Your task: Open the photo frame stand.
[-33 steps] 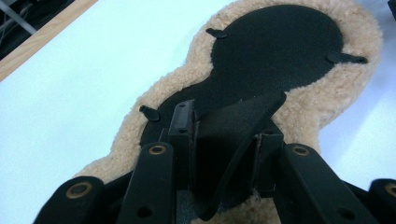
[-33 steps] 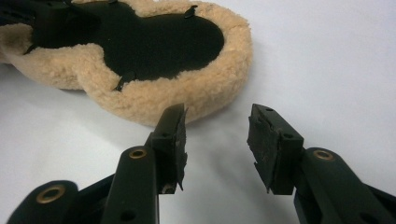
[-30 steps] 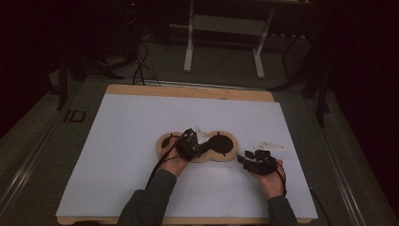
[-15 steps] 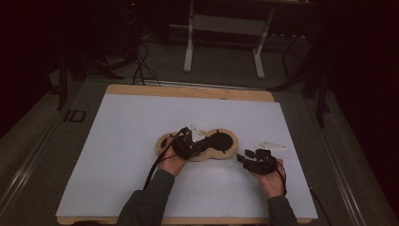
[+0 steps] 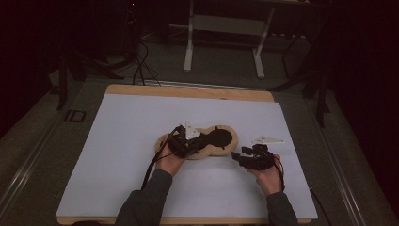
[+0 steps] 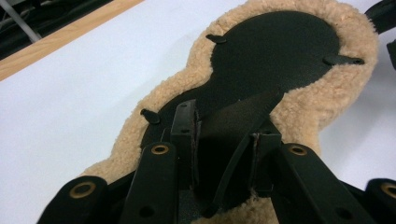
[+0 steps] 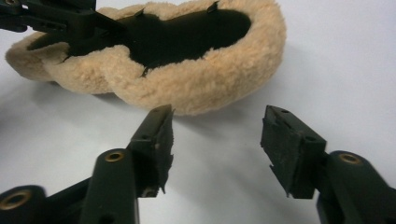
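Note:
A tan fleece pad (image 5: 225, 149) with a black leather middle lies on the white sheet. My left gripper (image 5: 181, 141) rests over its left half. In the left gripper view the jaws (image 6: 224, 135) are shut on a black strap (image 6: 233, 123) that rises from the leather, with the fleece rim (image 6: 345, 88) beyond. My right gripper (image 5: 237, 157) sits just right of the pad on the sheet. Its jaws (image 7: 217, 140) have just been opening and stand apart with nothing between them, a short way from the fleece edge (image 7: 201, 79). The left gripper (image 7: 70, 23) shows beyond the pad there.
The white sheet (image 5: 131, 132) covers a wooden table (image 5: 188, 92). Behind the table stand a pale desk frame (image 5: 221, 23) and floor cables (image 5: 141, 66). A dark mat lies on the floor around the table.
The right gripper's jaws stand wider apart than before. Both hands stay about where they were, with the left still on the pad.

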The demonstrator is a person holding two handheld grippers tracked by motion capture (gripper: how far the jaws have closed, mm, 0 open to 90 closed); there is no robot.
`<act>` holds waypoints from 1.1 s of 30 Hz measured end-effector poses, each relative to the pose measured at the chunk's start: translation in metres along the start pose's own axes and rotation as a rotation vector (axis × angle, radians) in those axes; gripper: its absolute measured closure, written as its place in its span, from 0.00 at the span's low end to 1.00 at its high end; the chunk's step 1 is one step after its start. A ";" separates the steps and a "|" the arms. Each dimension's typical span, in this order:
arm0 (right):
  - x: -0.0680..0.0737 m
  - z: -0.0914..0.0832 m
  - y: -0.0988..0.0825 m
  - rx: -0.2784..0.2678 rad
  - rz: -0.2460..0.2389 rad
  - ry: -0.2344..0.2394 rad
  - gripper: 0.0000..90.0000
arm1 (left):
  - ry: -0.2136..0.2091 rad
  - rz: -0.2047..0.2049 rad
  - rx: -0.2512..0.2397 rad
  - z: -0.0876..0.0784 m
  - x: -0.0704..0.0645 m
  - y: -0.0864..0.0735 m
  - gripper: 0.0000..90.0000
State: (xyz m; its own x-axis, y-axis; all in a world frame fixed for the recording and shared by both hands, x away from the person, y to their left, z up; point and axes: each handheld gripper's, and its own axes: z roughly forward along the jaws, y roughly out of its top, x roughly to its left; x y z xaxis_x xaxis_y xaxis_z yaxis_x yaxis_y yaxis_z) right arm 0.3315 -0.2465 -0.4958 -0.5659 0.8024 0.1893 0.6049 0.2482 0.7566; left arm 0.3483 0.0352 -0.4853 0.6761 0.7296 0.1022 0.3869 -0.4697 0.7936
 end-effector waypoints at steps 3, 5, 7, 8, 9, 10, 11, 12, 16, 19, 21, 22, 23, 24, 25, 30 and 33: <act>0.000 0.002 0.003 0.016 0.027 0.026 0.42 | -0.002 0.000 -0.006 -0.001 0.000 -0.001 0.78; 0.001 0.004 0.005 0.022 0.032 0.033 0.39 | -0.002 -0.003 -0.012 -0.002 0.000 -0.002 0.78; 0.002 0.005 0.007 0.019 0.044 0.051 0.38 | -0.003 -0.001 -0.014 -0.003 0.000 -0.003 0.78; 0.003 0.006 0.008 0.018 0.051 0.061 0.37 | -0.003 -0.003 -0.018 -0.003 0.000 -0.004 0.78; 0.003 0.006 0.010 0.020 0.058 0.071 0.37 | -0.003 -0.003 -0.019 -0.004 0.000 -0.004 0.78; 0.003 0.007 0.011 0.019 0.065 0.078 0.36 | -0.004 -0.006 -0.025 -0.005 0.000 -0.005 0.78; 0.003 0.007 0.012 0.019 0.072 0.084 0.35 | -0.004 -0.007 -0.028 -0.005 0.000 -0.005 0.78; 0.003 0.008 0.014 0.016 0.076 0.083 0.35 | -0.004 -0.007 -0.029 -0.006 0.000 -0.006 0.78; 0.003 0.008 0.020 0.013 0.089 0.086 0.33 | -0.006 -0.007 -0.042 -0.008 0.000 -0.008 0.78; 0.004 0.010 0.023 0.011 0.096 0.091 0.32 | -0.004 -0.010 -0.053 -0.010 0.000 -0.010 0.78; 0.005 0.011 0.026 0.013 0.102 0.094 0.31 | -0.003 -0.015 -0.061 -0.011 0.001 -0.011 0.78; 0.005 0.011 0.027 0.013 0.102 0.095 0.30 | 0.000 -0.018 -0.066 -0.012 0.001 -0.012 0.78; 0.006 0.011 0.028 0.013 0.103 0.096 0.30 | 0.000 -0.019 -0.069 -0.012 0.001 -0.012 0.78; 0.006 0.012 0.029 0.012 0.104 0.098 0.29 | 0.001 -0.026 -0.074 -0.013 0.001 -0.013 0.78; 0.006 0.012 0.031 0.010 0.111 0.101 0.29 | 0.001 -0.028 -0.076 -0.014 0.002 -0.013 0.78; 0.007 0.013 0.036 0.005 0.139 0.110 0.28 | 0.004 -0.033 -0.085 -0.016 0.002 -0.016 0.78; 0.008 0.015 0.038 0.010 0.149 0.108 0.28 | 0.009 -0.038 -0.092 -0.016 0.001 -0.017 0.78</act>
State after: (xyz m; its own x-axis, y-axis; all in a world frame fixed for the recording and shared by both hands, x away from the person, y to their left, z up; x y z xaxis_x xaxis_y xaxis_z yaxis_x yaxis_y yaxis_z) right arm 0.3586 -0.2225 -0.4745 -0.5258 0.7681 0.3656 0.6920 0.1362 0.7090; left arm 0.3320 0.0523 -0.4890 0.6562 0.7507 0.0762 0.3526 -0.3943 0.8487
